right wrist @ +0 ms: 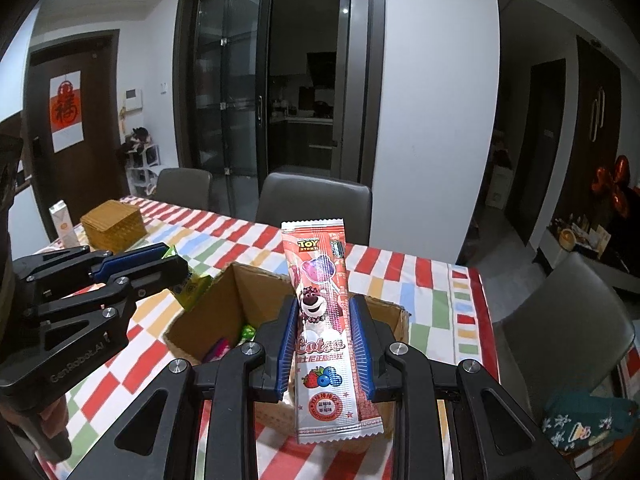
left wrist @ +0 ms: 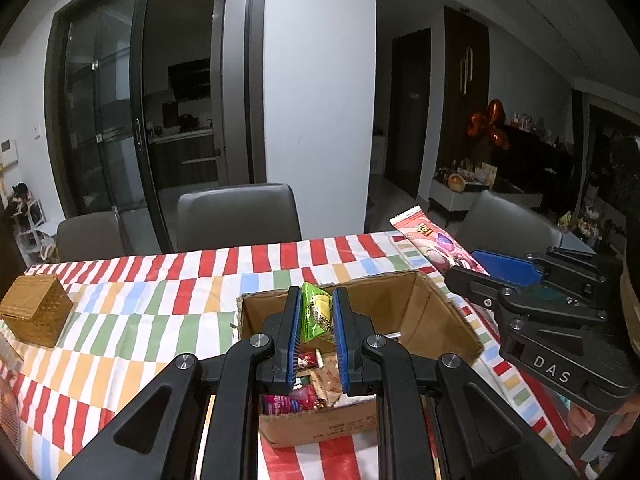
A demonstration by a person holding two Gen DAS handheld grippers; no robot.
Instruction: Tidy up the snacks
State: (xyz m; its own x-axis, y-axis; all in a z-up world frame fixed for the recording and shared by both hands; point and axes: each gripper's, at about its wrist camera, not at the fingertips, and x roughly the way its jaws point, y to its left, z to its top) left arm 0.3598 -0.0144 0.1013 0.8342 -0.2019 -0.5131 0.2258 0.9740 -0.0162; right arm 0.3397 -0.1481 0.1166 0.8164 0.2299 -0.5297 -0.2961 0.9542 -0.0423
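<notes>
The long flat red-and-white foil snack packet with the pink cartoon bear stands nearly upright between the blue-padded jaws of the right gripper, which are closed on its two long edges at about mid-length; its long axis runs up and away from the camera, the crimped top end pointing toward the far side of the table and the bottom end hanging below the pads, just above the near wall of the open brown cardboard box. So the box lies directly below and just beyond this packet, and I judge a short lowering, top end tipped forward, would lay it lengthwise inside. The small crinkled green snack bag is pinched between the jaws of the left gripper, fully closed on its narrow width; it too stands on end, its long axis pointing up and away, right over the box's interior, where pink and red wrapped snacks already lie on the floor of the box. The left gripper sits to the left of the box and the right gripper to the right, both about equally near it, with the two held packets apart from each other. The box rests on the striped red, white and pastel cloth over the tabletop; a woven tan lidded basket stands well apart at the far left.
</notes>
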